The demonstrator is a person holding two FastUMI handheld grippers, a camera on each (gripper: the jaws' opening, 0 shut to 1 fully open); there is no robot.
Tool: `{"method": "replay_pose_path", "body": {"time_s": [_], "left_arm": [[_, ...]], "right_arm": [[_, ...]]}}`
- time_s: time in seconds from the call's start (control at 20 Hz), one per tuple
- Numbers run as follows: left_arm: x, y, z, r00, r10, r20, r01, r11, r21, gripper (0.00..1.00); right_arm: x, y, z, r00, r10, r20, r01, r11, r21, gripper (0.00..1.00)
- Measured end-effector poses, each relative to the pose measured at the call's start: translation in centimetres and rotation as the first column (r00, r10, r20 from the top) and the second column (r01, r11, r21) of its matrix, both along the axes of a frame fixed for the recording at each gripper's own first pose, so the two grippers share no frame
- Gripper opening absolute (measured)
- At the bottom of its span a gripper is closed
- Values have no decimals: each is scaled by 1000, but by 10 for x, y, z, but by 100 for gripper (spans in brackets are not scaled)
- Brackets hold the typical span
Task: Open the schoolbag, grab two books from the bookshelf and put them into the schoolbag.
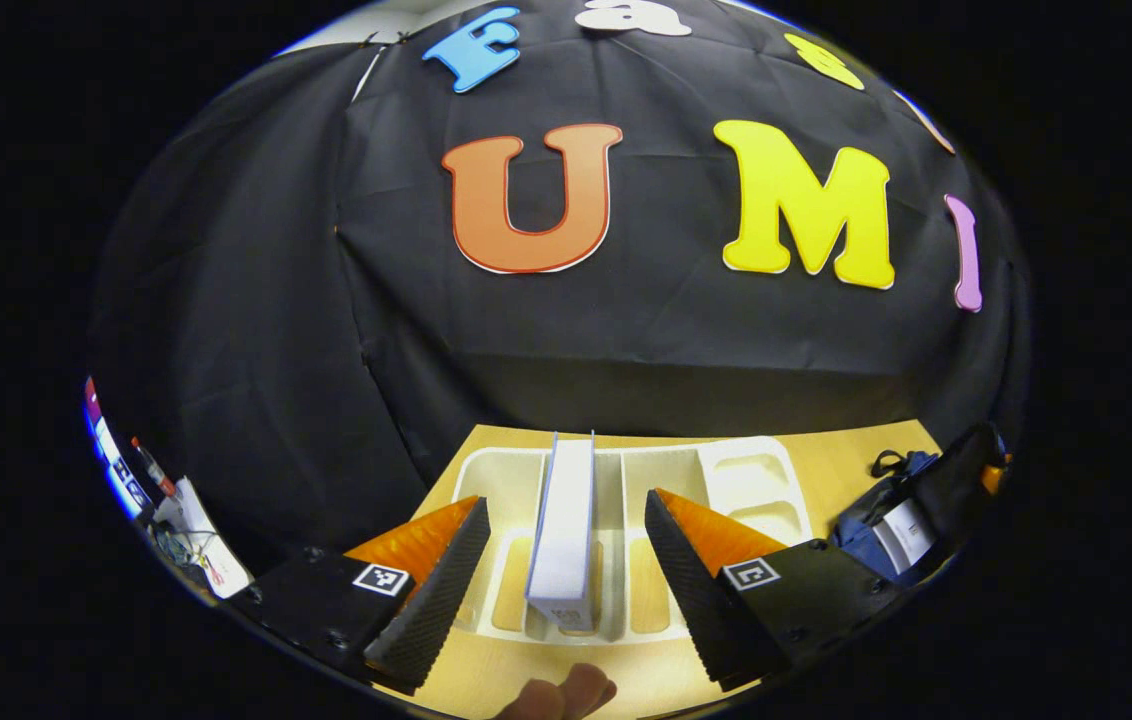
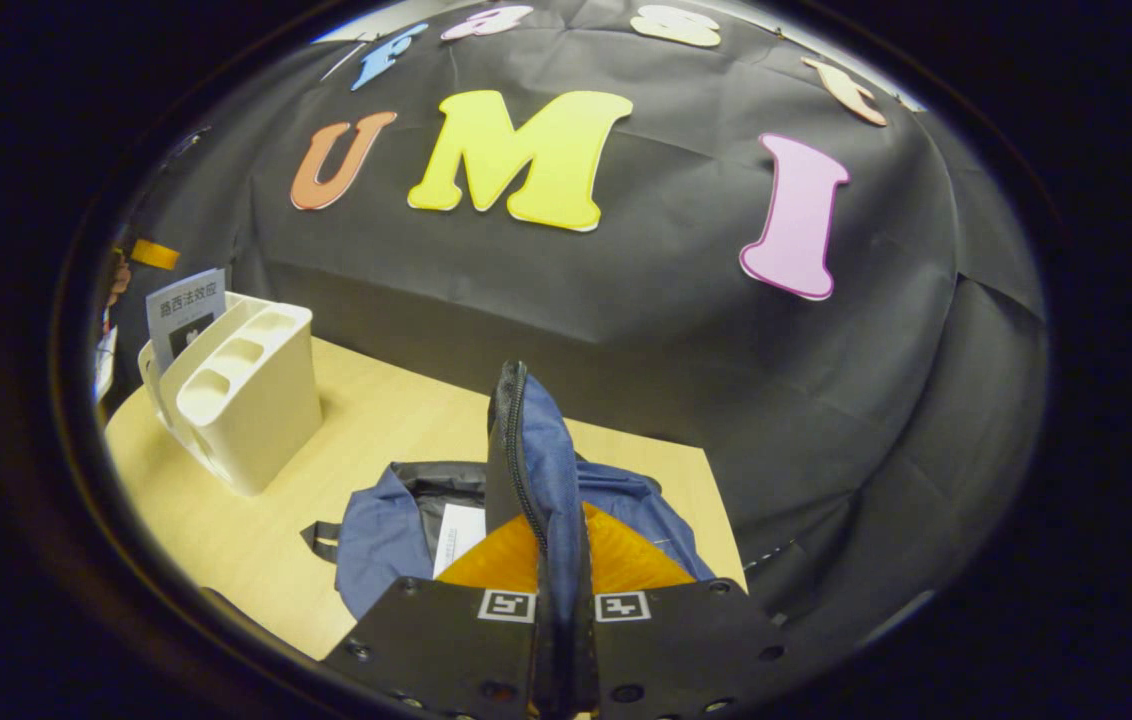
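**One book upright in the rack, bag flap pinched and lifted**

A book stands on edge in the middle slot of the cream bookshelf on the wooden table; its pale page block faces the left gripper view, with thin blue-edged covers on either side. The blue schoolbag lies open near the table's front right corner, its dark lining showing and a white book already inside.

The bag's far half is hidden behind the raised flap. A fingertip is cut off at the left view's lower edge.

The left gripper is spread wide, its fingers flanking the book without touching it. The right gripper is clamped on the zip-edged flap, holding it upright.
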State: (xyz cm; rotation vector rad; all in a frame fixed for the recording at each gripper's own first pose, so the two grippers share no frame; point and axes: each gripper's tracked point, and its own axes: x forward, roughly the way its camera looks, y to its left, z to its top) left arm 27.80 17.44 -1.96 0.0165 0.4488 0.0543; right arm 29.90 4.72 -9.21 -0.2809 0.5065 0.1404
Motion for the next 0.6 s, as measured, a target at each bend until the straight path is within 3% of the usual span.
{"method": "replay_pose_path", "body": {"time_s": [0.15,0.35,0.6], "left_arm": [[24,-6,-13,996,-49,-70,48,999,-8,97],[33,1,-31,984,-47,-172,61,995,78,98],[20,0,-37,939,-74,-337,108,990,85,95]], "right_arm": [[0,2,-1,1000,4,-9,-4,1000,-10,7],[0,6,-3,1000,23,-11,-23,999,-24,7],[1,4,-13,999,29,-30,-29,999,-15,7]]}}
